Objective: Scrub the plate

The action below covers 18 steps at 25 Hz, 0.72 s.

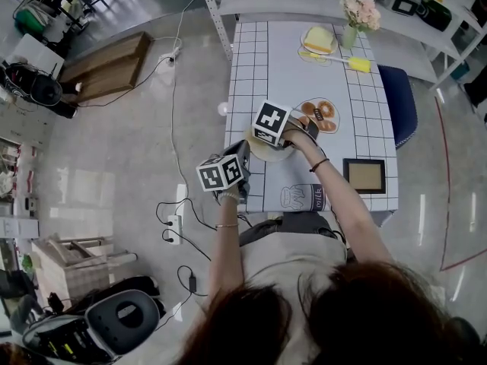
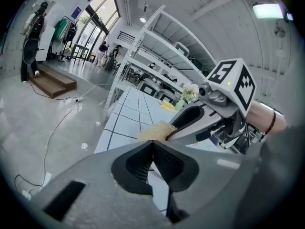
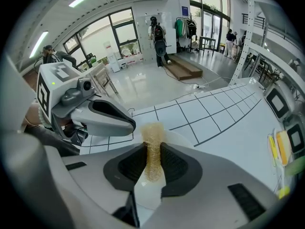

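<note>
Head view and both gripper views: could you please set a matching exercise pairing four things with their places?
Things:
1 tan fibrous scrubbing pad
2 white round plate
3 brown square frame
4 vase of pink flowers

Places:
A far end of the grid-patterned table
B edge clamped in the left gripper
C table's near right part
D between the right gripper jaws

Pairs: 1-D, 2-B, 3-C, 4-A.

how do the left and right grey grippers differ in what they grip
The left gripper clamps the thin rim of the white round plate; the right gripper pinches a tan fibrous scrubber. The left gripper sits at the plate's edge, the right gripper's scrubber reaches over its face. Both are shut.
</note>
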Available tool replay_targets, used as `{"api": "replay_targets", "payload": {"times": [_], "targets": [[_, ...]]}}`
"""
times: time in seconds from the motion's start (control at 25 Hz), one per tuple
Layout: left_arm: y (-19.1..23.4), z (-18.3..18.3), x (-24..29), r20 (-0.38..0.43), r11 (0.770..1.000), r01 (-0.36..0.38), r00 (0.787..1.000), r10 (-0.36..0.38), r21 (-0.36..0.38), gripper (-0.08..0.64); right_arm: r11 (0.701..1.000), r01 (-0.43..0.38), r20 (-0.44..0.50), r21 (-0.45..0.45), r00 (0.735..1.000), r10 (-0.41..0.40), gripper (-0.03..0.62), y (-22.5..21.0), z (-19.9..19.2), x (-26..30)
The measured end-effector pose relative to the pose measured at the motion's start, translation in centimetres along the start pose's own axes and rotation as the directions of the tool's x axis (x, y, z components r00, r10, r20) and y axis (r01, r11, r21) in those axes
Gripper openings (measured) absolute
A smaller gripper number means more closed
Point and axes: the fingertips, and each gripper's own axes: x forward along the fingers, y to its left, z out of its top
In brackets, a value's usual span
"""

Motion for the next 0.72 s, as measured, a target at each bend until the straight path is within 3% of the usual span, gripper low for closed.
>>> {"api": "replay_targets", "payload": {"times": [0.72], "targets": [[-0.3,-0.1,0.7,-0.029,1.000,0.021,0.999,-0.021,0.021,0.011,0.998,0.031,-0.001,0.054,1.000,-0.032,0.080,-2.3,0.0,-0.3]]}}
